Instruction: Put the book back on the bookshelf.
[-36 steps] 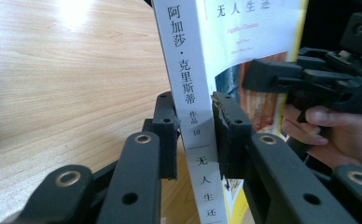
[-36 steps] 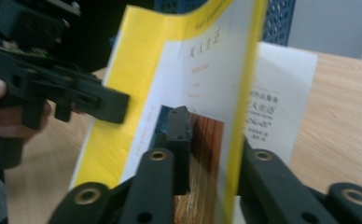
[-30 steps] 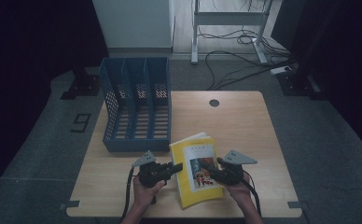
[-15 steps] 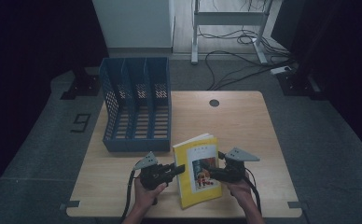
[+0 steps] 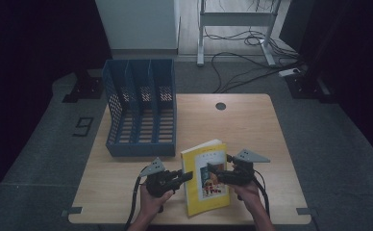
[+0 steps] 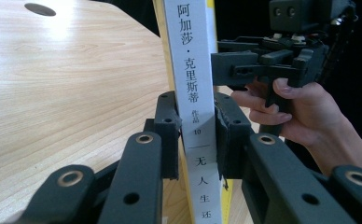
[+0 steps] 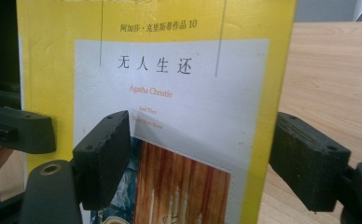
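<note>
My left gripper (image 5: 187, 176) is clamped on the spine of the yellow paperback (image 5: 207, 177), an Agatha Christie novel with Chinese lettering down its white spine. In the left gripper view my two pads (image 6: 170, 135) press that spine (image 6: 193, 93) from both sides, so the book stands on edge between them, upright above the wooden table (image 6: 62, 84). In the high view the paperback sits near the front edge of the table (image 5: 252, 120), between my two hands, its cover turned toward my right gripper (image 5: 212, 169). That gripper's jaws have just been opening, and in the right gripper view they stand wide: one pad (image 7: 105, 154) lies in front of the cover (image 7: 170, 93), the other (image 7: 309, 163) past the book's outer edge, over bare tabletop. I cannot see either pad pressing on the book, so I count that hand as let go. My right hand (image 6: 291, 112) shows in the left gripper view too, fingers wrapped round its handle just beyond the book. The blue three-slot file rack (image 5: 141, 108) stands at the table's left side, behind my left hand (image 5: 152, 202) and well apart from the paperback, its slots facing up. A round cable hole (image 5: 220, 106) sits near the far edge of the table.
</note>
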The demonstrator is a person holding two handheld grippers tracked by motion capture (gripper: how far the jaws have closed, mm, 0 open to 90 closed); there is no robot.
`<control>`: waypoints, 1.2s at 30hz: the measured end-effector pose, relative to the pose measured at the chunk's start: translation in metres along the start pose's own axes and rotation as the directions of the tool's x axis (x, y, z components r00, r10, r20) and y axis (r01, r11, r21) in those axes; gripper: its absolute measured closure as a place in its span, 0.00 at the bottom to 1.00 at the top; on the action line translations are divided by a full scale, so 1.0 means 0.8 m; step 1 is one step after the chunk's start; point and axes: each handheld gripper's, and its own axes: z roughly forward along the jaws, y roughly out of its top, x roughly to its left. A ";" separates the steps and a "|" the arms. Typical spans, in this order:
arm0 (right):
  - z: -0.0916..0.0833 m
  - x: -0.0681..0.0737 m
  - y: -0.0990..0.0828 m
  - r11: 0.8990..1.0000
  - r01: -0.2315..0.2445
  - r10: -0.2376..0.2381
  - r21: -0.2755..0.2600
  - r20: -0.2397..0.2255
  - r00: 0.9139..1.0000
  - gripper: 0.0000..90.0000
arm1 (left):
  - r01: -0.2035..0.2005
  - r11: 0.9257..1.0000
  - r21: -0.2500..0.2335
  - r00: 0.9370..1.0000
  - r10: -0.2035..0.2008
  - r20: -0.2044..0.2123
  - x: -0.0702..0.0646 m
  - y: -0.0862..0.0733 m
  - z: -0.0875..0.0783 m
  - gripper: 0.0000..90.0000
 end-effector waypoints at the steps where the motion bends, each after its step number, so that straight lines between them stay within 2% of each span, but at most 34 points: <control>1: 0.000 0.000 0.000 1.000 0.000 0.000 0.000 0.000 1.000 0.24 | 0.000 1.000 0.000 1.000 0.000 0.000 0.000 0.000 0.000 0.82; 7: -0.001 0.003 0.003 1.000 -0.004 0.004 0.009 -0.008 1.000 0.20 | -0.025 1.000 -0.002 1.000 0.025 0.003 -0.007 0.001 0.000 0.82; 9: -0.003 0.006 0.006 1.000 -0.002 0.002 0.019 -0.001 1.000 0.19 | -0.043 0.999 0.000 0.999 0.043 0.001 -0.009 0.002 0.000 0.82; 14: -0.006 0.011 0.010 0.999 0.005 -0.006 0.032 0.018 1.000 0.19 | -0.061 0.998 -0.002 0.998 0.061 -0.001 -0.014 0.003 -0.001 0.82; 16: -0.010 0.017 0.014 0.999 0.018 -0.019 0.037 0.039 0.999 0.19 | -0.078 0.997 -0.007 0.997 0.078 0.002 -0.017 0.004 -0.003 0.82; 25: -0.026 0.037 0.027 0.996 0.086 -0.084 -0.025 0.076 0.994 0.19 | -0.144 0.989 -0.032 0.990 0.144 0.005 -0.032 0.011 -0.010 0.83; 28: -0.029 0.040 0.028 0.994 0.097 -0.093 -0.044 0.080 0.992 0.19 | -0.148 0.989 -0.027 0.989 0.148 0.007 -0.033 0.011 -0.010 0.83; 36: -0.029 0.039 0.027 0.993 0.106 -0.102 -0.050 0.081 0.991 0.21 | -0.144 0.989 -0.024 0.990 0.144 -0.003 -0.032 0.011 -0.009 0.83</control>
